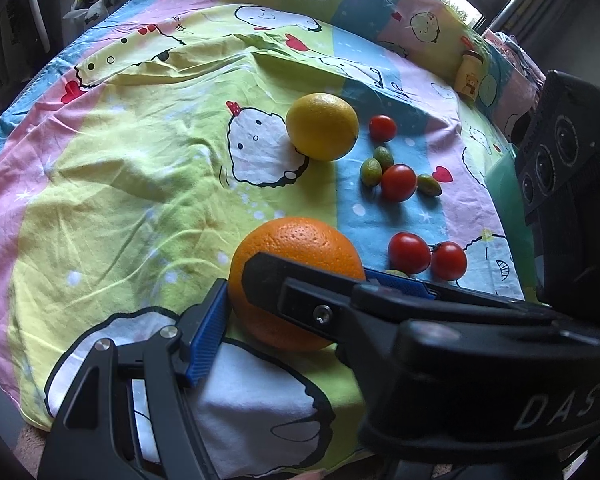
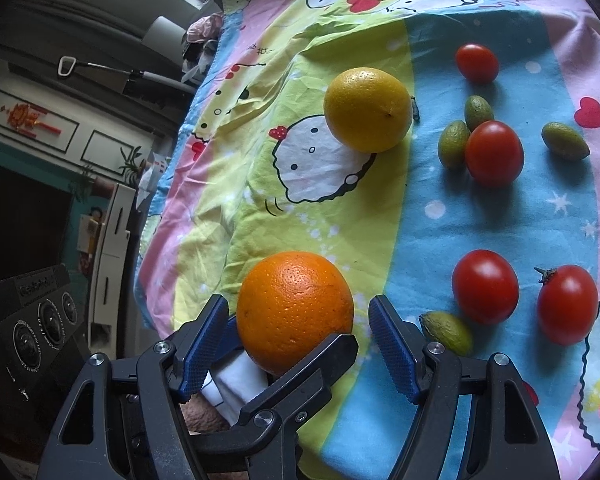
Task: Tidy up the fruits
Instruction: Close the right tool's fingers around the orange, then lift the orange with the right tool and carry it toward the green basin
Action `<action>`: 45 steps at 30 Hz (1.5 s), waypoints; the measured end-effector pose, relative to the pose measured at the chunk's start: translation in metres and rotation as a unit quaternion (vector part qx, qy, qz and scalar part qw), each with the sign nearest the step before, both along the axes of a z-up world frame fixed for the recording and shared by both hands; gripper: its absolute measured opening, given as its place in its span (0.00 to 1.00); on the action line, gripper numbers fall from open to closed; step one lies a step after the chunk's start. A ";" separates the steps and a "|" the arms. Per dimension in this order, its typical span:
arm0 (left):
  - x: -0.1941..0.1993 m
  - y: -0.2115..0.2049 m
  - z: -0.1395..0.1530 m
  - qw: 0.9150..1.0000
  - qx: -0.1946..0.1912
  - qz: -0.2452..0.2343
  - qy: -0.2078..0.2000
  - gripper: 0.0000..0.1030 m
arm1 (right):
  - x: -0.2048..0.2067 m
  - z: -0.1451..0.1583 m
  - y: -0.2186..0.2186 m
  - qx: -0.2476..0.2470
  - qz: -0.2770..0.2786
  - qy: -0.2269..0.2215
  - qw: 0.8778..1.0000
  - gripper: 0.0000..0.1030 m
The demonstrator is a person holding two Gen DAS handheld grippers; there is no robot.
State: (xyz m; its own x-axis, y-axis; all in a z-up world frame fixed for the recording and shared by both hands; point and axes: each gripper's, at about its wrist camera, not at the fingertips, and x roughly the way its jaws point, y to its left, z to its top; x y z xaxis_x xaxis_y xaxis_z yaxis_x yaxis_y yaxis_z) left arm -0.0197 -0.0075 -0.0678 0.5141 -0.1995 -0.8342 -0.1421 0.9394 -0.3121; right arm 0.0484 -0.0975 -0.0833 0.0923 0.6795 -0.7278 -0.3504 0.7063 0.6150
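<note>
An orange (image 1: pixel 296 240) (image 2: pixel 292 292) rests on the cartoon-print sheet (image 1: pixel 140 200). My left gripper (image 1: pixel 296 292) (image 2: pixel 292 332) is shut on it. One blue pad (image 1: pixel 206 336) presses its left side; the other finger is hidden in the left wrist view and lies against the orange's near side in the right wrist view. My right gripper (image 2: pixel 298 308) (image 1: pixel 306 268) straddles the same orange, open, with gaps at both pads. Farther off lie a yellow citrus (image 1: pixel 322 126) (image 2: pixel 366 110), several red tomatoes (image 1: pixel 399 182) (image 2: pixel 485 286) and several small green fruits (image 1: pixel 371 172) (image 2: pixel 453 145).
A small yellow jar with a bear print (image 1: pixel 469 76) stands at the sheet's far right edge. A green object (image 1: pixel 500 184) sits behind the right-hand device. The sheet drops off on the left toward white furniture (image 2: pixel 112 248).
</note>
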 end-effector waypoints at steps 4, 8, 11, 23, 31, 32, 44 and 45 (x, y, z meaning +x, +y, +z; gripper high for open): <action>0.000 0.001 0.000 1.000 -0.001 0.002 0.001 0.64 | 0.000 -0.001 0.000 0.001 -0.001 0.002 1.000 0.73; 0.000 0.000 -0.001 1.000 0.001 0.002 -0.001 0.64 | 0.000 -0.001 0.000 0.004 0.003 0.001 1.000 0.73; 0.000 0.000 -0.001 1.000 0.002 0.001 -0.002 0.64 | 0.000 -0.001 0.000 0.005 0.003 0.001 1.000 0.73; 0.000 -0.001 0.000 1.000 0.004 -0.004 -0.004 0.63 | 0.000 -0.001 0.001 0.007 0.008 0.002 1.000 0.64; -0.001 -0.001 0.000 1.000 0.005 -0.003 -0.009 0.63 | 0.000 -0.002 0.001 0.015 0.008 0.007 1.000 0.62; -0.001 -0.001 0.000 1.000 0.004 -0.003 -0.009 0.63 | 0.000 -0.001 0.001 0.015 0.006 0.009 1.000 0.62; -0.003 -0.007 0.015 0.999 0.006 -0.009 -0.040 0.63 | -0.001 0.014 -0.006 0.020 -0.007 -0.020 1.000 0.61; -0.003 -0.008 0.017 0.999 0.007 -0.011 -0.045 0.63 | -0.002 0.016 -0.007 0.021 -0.009 -0.024 0.999 0.61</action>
State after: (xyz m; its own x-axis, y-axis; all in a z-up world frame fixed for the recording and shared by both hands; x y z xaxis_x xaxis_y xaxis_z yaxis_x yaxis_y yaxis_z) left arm -0.0229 -0.0160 -0.0507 0.5822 -0.1994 -0.7882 -0.0945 0.9463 -0.3092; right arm 0.0467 -0.1050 -0.0670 0.1387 0.7076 -0.6928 -0.3677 0.6864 0.6275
